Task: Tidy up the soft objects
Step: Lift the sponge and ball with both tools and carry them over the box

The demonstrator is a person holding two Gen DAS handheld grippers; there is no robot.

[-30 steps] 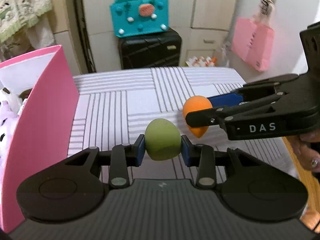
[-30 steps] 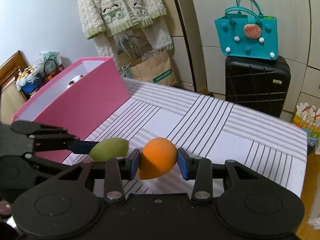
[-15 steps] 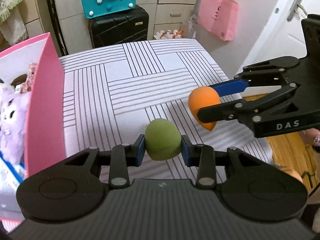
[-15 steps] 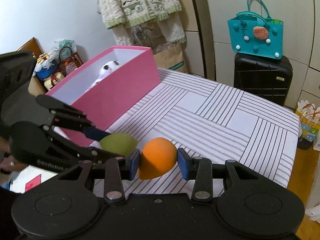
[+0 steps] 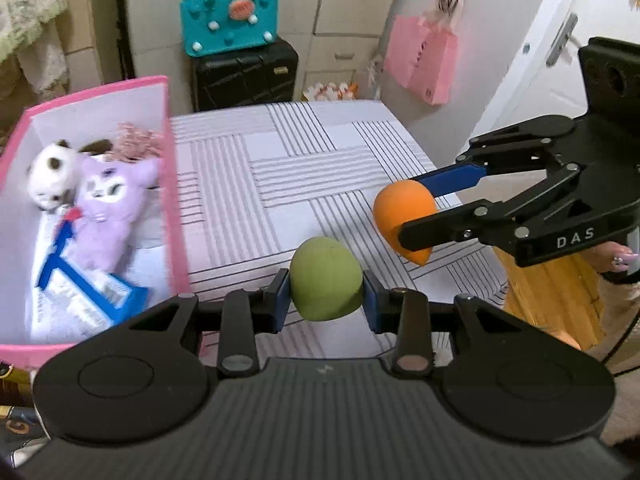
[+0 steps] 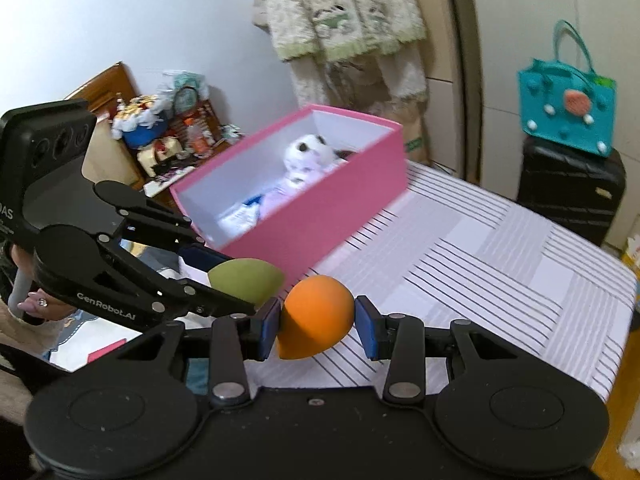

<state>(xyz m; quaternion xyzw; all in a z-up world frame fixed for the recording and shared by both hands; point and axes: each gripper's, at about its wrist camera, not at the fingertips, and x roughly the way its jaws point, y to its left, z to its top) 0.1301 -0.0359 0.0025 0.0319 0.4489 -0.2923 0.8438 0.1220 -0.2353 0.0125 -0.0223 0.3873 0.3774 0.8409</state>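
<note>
The left gripper [image 5: 325, 305] is clamped on one green sponge [image 5: 325, 280], held above the near edge of the striped table [image 5: 304, 168]. The right gripper [image 6: 316, 326] is clamped on one orange sponge [image 6: 316, 315], just to the right of the green one. At the left stands one pink box [image 5: 174, 208] with two plush toys inside: one purple [image 5: 106, 216], one white [image 5: 50, 178]. Far behind, one teal bag [image 5: 230, 20] sits on one black suitcase [image 5: 244, 74].

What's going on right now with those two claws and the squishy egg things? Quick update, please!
Left gripper shut on green sponge. Right gripper shut on orange sponge. Both held above striped table; pink box open, plush toys inside. Nothing blocking.
</note>
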